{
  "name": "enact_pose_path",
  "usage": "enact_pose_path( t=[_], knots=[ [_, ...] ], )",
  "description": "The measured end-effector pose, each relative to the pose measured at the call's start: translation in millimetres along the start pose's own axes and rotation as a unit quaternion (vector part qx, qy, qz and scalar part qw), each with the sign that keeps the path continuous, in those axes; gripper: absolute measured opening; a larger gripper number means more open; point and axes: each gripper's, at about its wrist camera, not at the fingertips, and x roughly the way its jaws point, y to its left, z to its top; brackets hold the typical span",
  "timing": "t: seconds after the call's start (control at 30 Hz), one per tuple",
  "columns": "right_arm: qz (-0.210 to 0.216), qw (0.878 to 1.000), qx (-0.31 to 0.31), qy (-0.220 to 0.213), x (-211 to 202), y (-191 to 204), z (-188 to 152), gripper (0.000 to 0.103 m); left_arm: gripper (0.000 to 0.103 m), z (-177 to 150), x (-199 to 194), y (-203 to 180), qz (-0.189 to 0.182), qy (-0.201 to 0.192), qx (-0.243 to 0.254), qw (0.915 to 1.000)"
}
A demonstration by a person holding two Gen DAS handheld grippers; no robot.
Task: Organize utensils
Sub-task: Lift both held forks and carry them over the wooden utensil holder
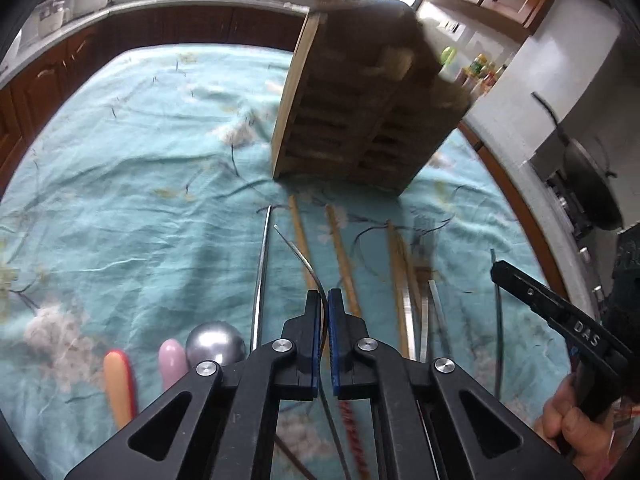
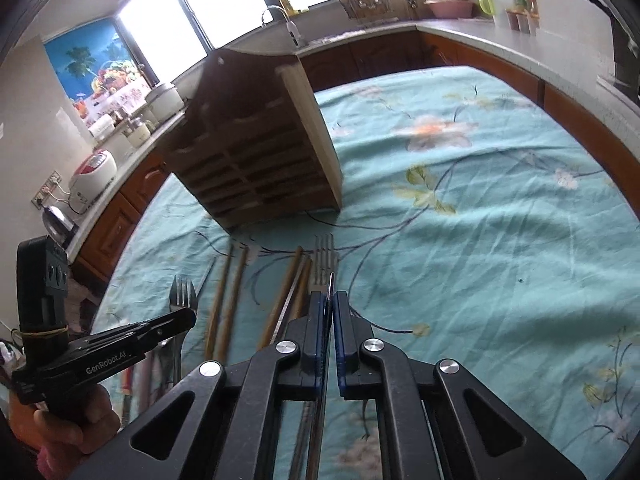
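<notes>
Nearest, the left gripper [image 1: 324, 294] is clamped on a thin metal fork [image 1: 298, 254] seen edge-on and the right gripper [image 2: 329, 296] on another fork [image 2: 330, 285], both above chopsticks [image 1: 340, 256] on the teal floral cloth [image 1: 140, 160], with the wooden utensil rack [image 1: 352, 120] farther back.

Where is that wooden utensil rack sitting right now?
The wooden utensil rack stands on the teal flowered tablecloth, just beyond the far tips of the row of wooden chopsticks; in the right wrist view it sits left of centre.
</notes>
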Motion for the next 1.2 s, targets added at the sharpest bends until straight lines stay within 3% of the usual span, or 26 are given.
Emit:
enact_pose_path(
  t=[0.27, 0.53, 0.87, 1.2],
  knots=[
    [0.021, 0.999, -0.017, -0.040, -39, 16, 12, 0.004, 0.001, -8, -63, -7, -0.031, -0.062, 0.008, 0.9976],
    [0.032, 0.995, -0.034, -0.087, -72, 31, 32, 0.004, 0.001, -13, -113, -9, -0.037, -0.121, 0.018, 0.9918],
    [0.037, 0.989, -0.042, -0.139, -96, 39, 52, 0.004, 0.001, -13, -140, -12, -0.025, -0.166, 0.031, 0.9854],
    [0.038, 0.976, -0.047, -0.209, -123, 47, 92, 0.004, 0.001, 14, -149, -26, -0.010, -0.235, 0.066, 0.9697]
  ],
)
